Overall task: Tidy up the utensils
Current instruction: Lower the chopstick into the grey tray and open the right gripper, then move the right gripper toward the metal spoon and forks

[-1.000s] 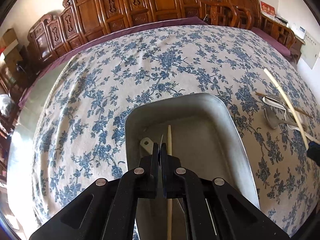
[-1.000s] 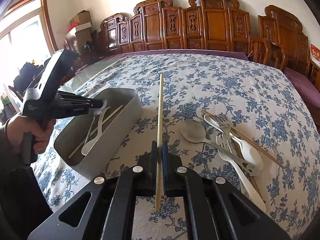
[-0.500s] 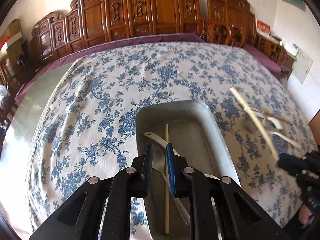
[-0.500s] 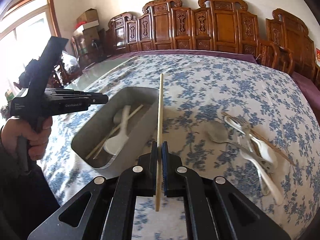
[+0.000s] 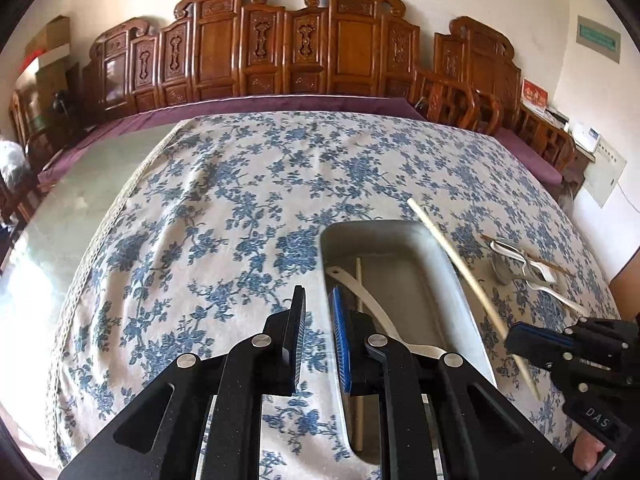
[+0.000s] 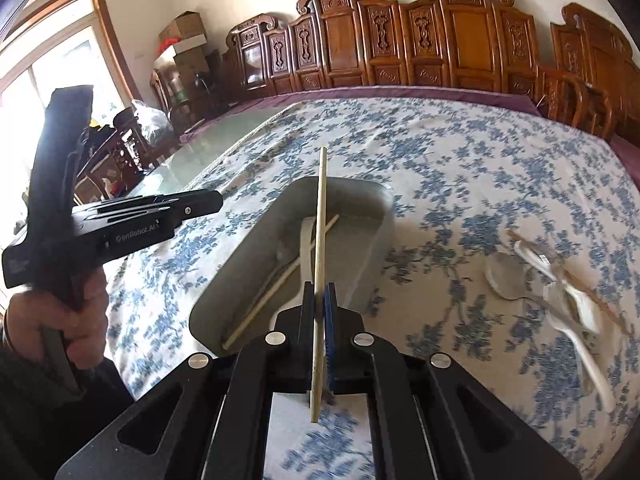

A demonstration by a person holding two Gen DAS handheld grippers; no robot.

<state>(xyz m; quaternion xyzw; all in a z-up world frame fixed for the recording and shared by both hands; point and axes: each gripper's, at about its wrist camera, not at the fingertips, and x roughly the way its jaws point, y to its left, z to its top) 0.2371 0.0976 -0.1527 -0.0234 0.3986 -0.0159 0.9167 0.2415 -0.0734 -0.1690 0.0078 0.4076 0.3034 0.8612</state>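
A grey metal tray (image 5: 376,226) sits on the flowered cloth with a white spoon (image 5: 362,294) and a pale chopstick (image 5: 359,276) lying in it. My left gripper (image 5: 317,292) hangs over the cloth just left of the tray, open, with nothing between its fingers. My right gripper (image 6: 320,292) is shut on a second pale chopstick (image 6: 320,236), which points forward above the tray (image 6: 372,236). In the left wrist view that gripper (image 5: 532,340) and its chopstick (image 5: 452,256) cross the tray's right rim. The left gripper (image 6: 200,202) shows at the left in the right wrist view.
A loose pile of utensils (image 6: 560,292) with metal and white plastic spoons, a fork and a thin stick lies on the cloth right of the tray, also seen as a pile (image 5: 524,270). Carved wooden chairs line the far edge. A bare glass strip (image 5: 76,216) runs along the left.
My left gripper opened, let the white spoon drop into the tray, and drew back up and left of it. My right gripper carried its chopstick leftward to above the tray.
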